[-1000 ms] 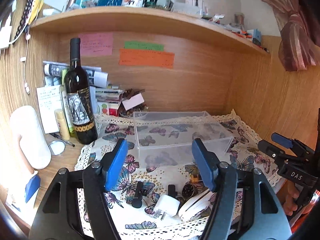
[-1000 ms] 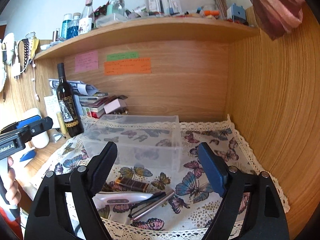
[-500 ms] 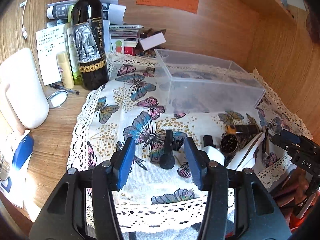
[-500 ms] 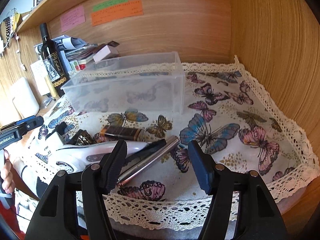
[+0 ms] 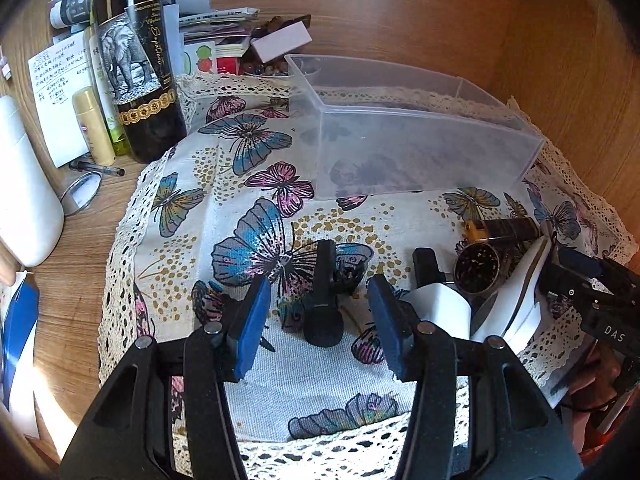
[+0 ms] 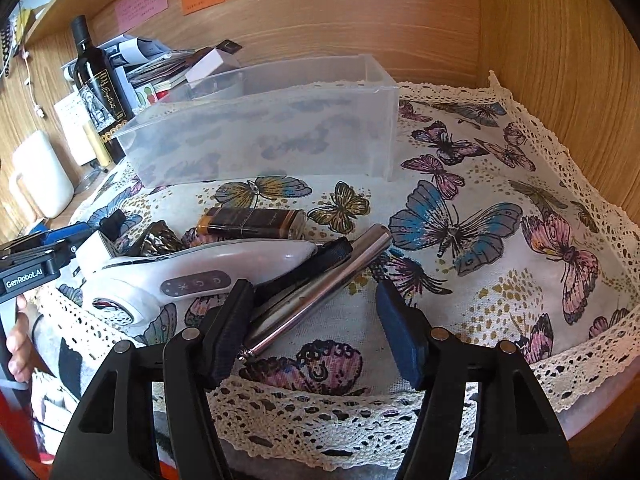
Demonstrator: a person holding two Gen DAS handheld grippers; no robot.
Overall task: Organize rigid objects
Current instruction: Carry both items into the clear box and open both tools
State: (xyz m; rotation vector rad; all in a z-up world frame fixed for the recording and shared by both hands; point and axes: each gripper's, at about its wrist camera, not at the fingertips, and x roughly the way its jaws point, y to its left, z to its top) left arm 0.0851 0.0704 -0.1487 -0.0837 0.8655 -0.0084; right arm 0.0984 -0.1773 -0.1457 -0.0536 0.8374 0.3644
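Rigid objects lie clustered on a butterfly-print cloth (image 6: 460, 184) with lace edging: a glossy white device (image 6: 192, 272), a smooth metal tube (image 6: 320, 292), a brown lighter (image 6: 252, 222) and a matte black plug (image 5: 323, 300). Behind them stands a clear plastic bin (image 6: 264, 128). The left gripper (image 5: 316, 328) straddles the plug, fingers apart. The right gripper (image 6: 316, 328) hovers over the tube, fingers apart.

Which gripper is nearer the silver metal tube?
Right. The right gripper straddles the silver metal tube, jaws open. The left gripper brackets a black handle.
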